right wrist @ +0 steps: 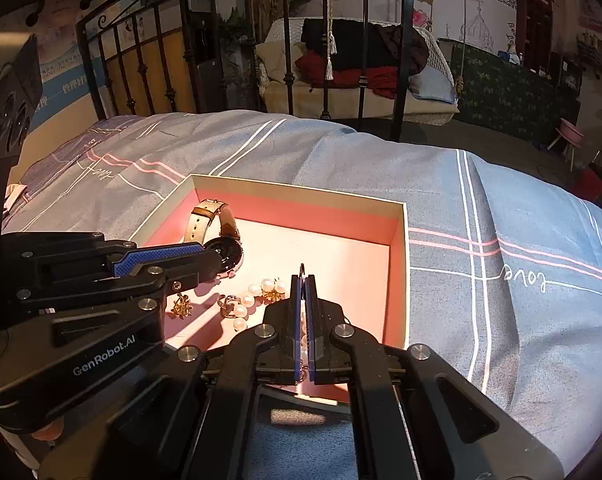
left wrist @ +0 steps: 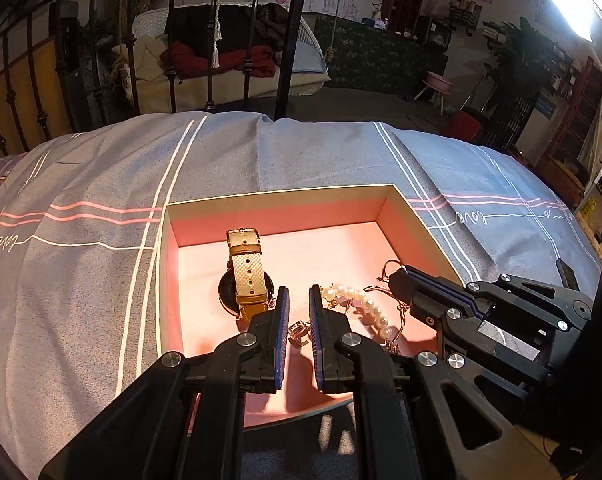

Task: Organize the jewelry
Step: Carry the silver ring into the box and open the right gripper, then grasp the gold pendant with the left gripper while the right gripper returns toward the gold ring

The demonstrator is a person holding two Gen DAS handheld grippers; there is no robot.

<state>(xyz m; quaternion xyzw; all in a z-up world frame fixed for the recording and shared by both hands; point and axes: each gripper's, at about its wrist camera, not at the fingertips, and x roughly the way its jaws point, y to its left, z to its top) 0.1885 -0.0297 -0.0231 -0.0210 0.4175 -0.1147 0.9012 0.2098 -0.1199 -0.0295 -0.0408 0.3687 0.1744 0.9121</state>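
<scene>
While the left wrist view looks down into the pink-lined box (left wrist: 275,210) lying on the grey checked bedspread (left wrist: 81,184), the left claw (left wrist: 299,300) sits low at the frame's centre with its blue-padded jaws parted and nothing between them; it looks released, poised over a small gold earring (left wrist: 299,330) just below its tips, probably to pick it up next; left of it the wristwatch (left wrist: 245,276) lies face down, its tan woven strap running up the frame toward the box's far wall; to the right the pearl bracelet (left wrist: 365,304) curves in a short arc of white beads with gold links; the right claw (left wrist: 395,278) reaches in from the right edge, clenched on a thin gold wire loop (left wrist: 393,266) at the bracelet's end, seemingly to drag or lift the strand so it lies apart from the other pieces.

In the right wrist view the right claw (right wrist: 302,280) fills the lower centre, jaws pressed nearly together with the wire poking above its tips; the pearls (right wrist: 257,296) bunch just left of it on the box floor; a gold flower-shaped earring (right wrist: 181,306) rests further left, near the left claw (right wrist: 211,262), which enters from the left edge; behind it the watch (right wrist: 221,236) stands tilted on its case against the near-left corner; all the jewelry already lies inside the box.
</scene>
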